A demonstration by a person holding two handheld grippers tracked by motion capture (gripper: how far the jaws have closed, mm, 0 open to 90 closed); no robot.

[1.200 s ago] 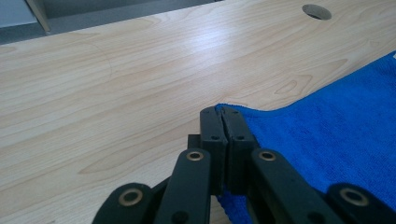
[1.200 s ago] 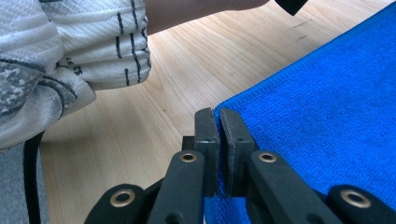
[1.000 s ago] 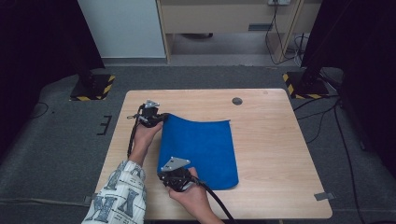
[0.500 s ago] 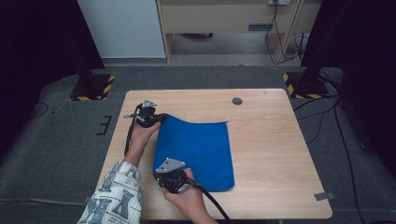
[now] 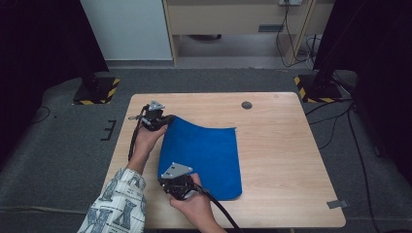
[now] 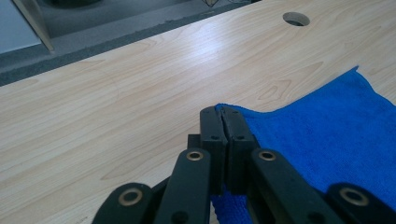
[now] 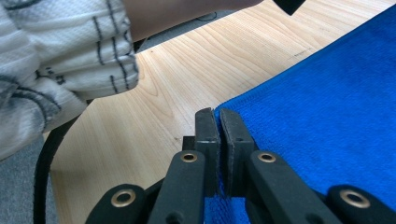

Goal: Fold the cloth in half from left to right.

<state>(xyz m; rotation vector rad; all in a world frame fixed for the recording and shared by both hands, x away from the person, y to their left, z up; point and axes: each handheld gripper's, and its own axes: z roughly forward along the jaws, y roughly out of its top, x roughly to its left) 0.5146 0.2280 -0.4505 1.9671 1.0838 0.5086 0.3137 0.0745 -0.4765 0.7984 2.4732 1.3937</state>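
Observation:
A blue cloth (image 5: 209,155) lies on the wooden table (image 5: 286,145), its left edge raised slightly off the wood. My left gripper (image 5: 166,119) is shut on the cloth's far left corner; in the left gripper view the jaws (image 6: 223,113) meet on a thin fold of the blue cloth (image 6: 336,130). My right gripper (image 5: 165,178) is shut on the near left corner. In the right gripper view its jaws (image 7: 217,115) pinch the edge of the cloth (image 7: 327,116), with the patterned sleeve (image 7: 60,60) of the other arm beyond.
A round cable hole (image 5: 247,105) sits in the table near its far edge, also in the left gripper view as the hole (image 6: 296,18). Bare wood stretches to the right of the cloth. Black stands with striped feet (image 5: 316,90) flank the table's far corners.
The cloth has slid a little to the left across the table with both grippers still shut on its left corners. The hands have barely moved.

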